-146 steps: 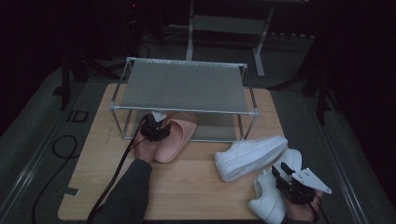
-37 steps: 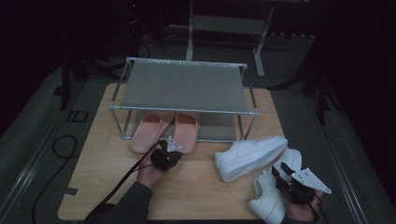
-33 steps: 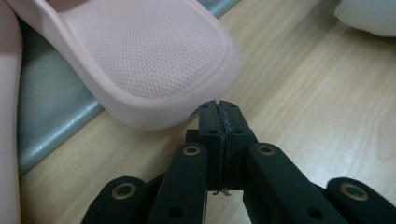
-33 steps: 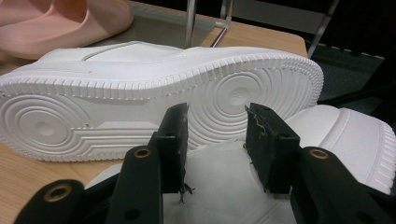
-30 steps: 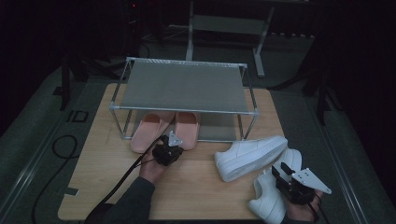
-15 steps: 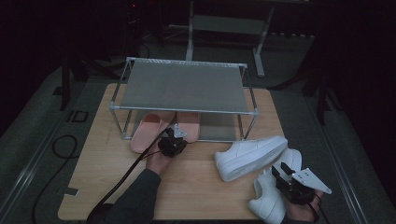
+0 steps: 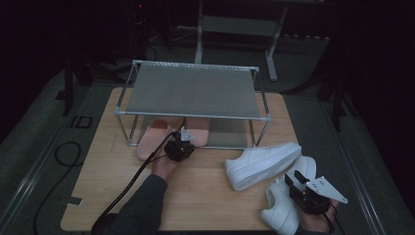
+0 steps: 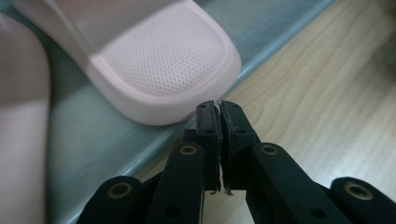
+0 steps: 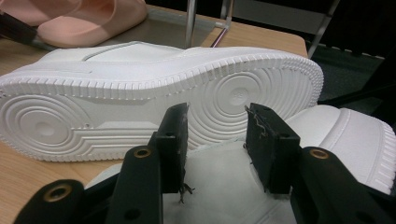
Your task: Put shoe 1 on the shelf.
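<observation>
slippers (image 7: 169, 138) lie side by side on the rack's (image 7: 195, 90) lower shelf; earlier they were being set there. since then the left claw (image 7: 182, 142) has been drawn back and returned with nothing held. its jaws, almost shut with a hairline gap, have just been opening slightly at the right slipper's rim, so a nudge is judged likely. the right claw (image 7: 296, 182) is held half open around a white shoe (image 7: 284, 208).
</observation>
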{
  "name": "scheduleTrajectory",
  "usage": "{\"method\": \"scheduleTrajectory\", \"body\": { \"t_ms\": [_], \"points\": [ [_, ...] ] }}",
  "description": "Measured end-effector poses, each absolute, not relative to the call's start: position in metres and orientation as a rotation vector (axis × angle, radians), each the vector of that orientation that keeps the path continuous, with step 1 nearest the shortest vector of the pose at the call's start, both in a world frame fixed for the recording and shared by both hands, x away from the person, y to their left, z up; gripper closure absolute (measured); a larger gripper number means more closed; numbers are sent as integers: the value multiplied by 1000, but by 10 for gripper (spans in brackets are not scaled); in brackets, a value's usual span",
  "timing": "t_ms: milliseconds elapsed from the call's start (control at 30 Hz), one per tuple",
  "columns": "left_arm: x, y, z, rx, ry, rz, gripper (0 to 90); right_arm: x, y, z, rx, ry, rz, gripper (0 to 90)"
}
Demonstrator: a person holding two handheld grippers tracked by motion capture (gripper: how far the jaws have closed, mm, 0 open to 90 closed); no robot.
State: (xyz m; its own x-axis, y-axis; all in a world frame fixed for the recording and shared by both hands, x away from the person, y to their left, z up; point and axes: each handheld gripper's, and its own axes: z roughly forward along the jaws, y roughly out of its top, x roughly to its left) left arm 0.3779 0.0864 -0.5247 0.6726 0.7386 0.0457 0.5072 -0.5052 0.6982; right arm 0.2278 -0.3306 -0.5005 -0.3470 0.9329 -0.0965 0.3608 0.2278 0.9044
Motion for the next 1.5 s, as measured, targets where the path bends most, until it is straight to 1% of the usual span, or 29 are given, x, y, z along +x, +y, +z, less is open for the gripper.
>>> {"method": "scheduleTrajectory", "body": {
  "t_ms": [133,233,333,467,533,733,833,867,967,1000,1133,1300,1500],
  "points": [
    [366,104,-514,2210,954,469,860,228,-331,-500,1193,1835,1089,582],
    [355,124,-506,2192,981,500,862,228,-331,-500,1192,1836,1086,582],
    [345,145,-502,2177,1015,503,862,228,-330,-500,1193,1836,1086,582],
    [332,173,-502,2144,1078,488,866,228,-330,-500,1193,1836,1083,582],
    [327,183,-502,2116,1106,493,851,228,-330,-500,1192,1836,1082,582],
    [308,209,-504,2074,1181,502,851,228,-330,-500,1193,1836,1082,582],
    [303,215,-506,2068,1202,509,842,228,-330,-500,1193,1836,1081,582],
    [299,222,-509,2067,1231,518,838,228,-330,-500,1193,1836,1080,582],
    [297,225,-510,2067,1243,515,837,228,-330,-500,1193,1835,1081,582],
    [295,233,-518,2078,1278,512,837,228,-330,-500,1193,1836,1080,582],
    [293,239,-523,2082,1309,514,838,228,-330,-500,1193,1835,1080,582],
    [300,244,-532,2093,1351,507,839,228,-330,-500,1193,1836,1080,582],
    [309,240,-536,2110,1341,483,843,228,-330,-500,1193,1838,1081,582]
  ]
}}
